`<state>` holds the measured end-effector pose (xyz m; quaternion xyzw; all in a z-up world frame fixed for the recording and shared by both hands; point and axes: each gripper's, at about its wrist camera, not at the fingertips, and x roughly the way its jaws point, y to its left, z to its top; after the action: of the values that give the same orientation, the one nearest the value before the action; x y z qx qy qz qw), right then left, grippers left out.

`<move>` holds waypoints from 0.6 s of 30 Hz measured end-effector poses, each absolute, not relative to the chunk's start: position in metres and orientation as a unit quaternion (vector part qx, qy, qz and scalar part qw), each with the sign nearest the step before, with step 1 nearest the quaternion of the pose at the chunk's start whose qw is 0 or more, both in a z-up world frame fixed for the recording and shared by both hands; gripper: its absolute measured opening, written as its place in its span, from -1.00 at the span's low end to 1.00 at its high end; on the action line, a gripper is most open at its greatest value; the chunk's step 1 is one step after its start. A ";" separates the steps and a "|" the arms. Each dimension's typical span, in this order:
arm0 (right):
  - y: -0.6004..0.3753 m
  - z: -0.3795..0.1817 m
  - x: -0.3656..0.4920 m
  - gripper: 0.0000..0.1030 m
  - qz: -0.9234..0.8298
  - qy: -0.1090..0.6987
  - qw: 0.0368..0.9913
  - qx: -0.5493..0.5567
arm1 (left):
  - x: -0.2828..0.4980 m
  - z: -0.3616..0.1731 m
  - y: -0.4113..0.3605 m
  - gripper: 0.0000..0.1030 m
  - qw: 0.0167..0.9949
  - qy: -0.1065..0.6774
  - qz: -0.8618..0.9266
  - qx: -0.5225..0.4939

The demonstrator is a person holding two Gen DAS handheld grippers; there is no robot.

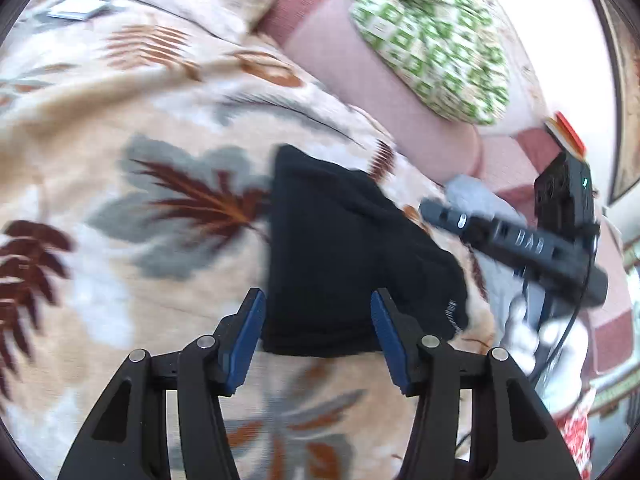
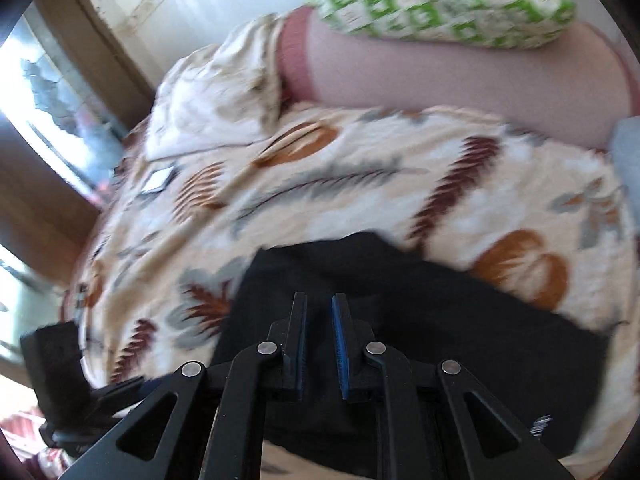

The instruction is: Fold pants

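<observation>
Pants (image 1: 344, 256): black, soft knit fabric, folded into a compact, roughly rectangular bundle lying on a plush blanket (image 1: 120, 120) with a leaf print. Left hand-held gripper (image 1: 318, 332): fingers spread wide, blue pads bare, bundle just ahead of the tips. Right hand-held gripper (image 2: 319, 320): jaws narrowly parted, over the pants (image 2: 440, 312), pinching nothing visible.

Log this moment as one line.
pants: black, folded on blanket | left gripper: jaws open, empty, over pants | right gripper: jaws narrowly apart, empty, over pants
</observation>
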<state>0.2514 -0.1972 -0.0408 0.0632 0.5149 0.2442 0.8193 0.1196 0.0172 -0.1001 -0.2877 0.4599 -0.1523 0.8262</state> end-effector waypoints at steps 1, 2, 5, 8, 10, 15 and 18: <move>-0.190 -0.053 0.250 -0.74 0.241 0.524 0.815 0.062 | 0.115 -0.100 0.023 0.04 0.828 0.460 -0.149 -0.284; -0.189 -0.067 0.248 -0.74 0.229 0.535 0.810 0.067 | 0.112 -0.099 0.024 0.05 0.831 0.460 -0.147 -0.275; -0.202 -0.113 0.253 -0.75 0.166 0.576 0.795 0.096 | 0.107 -0.097 0.031 0.06 0.842 0.463 -0.138 -0.241; -0.232 -0.107 0.234 -0.73 0.176 0.532 0.806 0.191 | 0.104 -0.088 0.033 0.08 0.852 0.464 -0.135 -0.199; -0.259 -0.090 0.204 -0.73 0.177 0.483 0.827 0.225 | 0.108 -0.082 0.027 0.08 0.859 0.460 -0.140 -0.177; -0.345 -0.078 0.120 -0.22 0.072 0.406 0.877 0.247 | 0.131 -0.056 -0.023 0.11 0.859 0.452 -0.194 -0.144; -0.392 -0.095 0.093 -0.07 0.005 0.398 0.872 0.283 | 0.154 -0.038 -0.082 0.19 0.855 0.446 -0.244 -0.107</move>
<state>0.0928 -0.3923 -0.0947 0.2832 0.3984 0.0051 0.8724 0.1541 -0.0816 -0.0382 -0.1065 0.4460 -0.2438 0.8546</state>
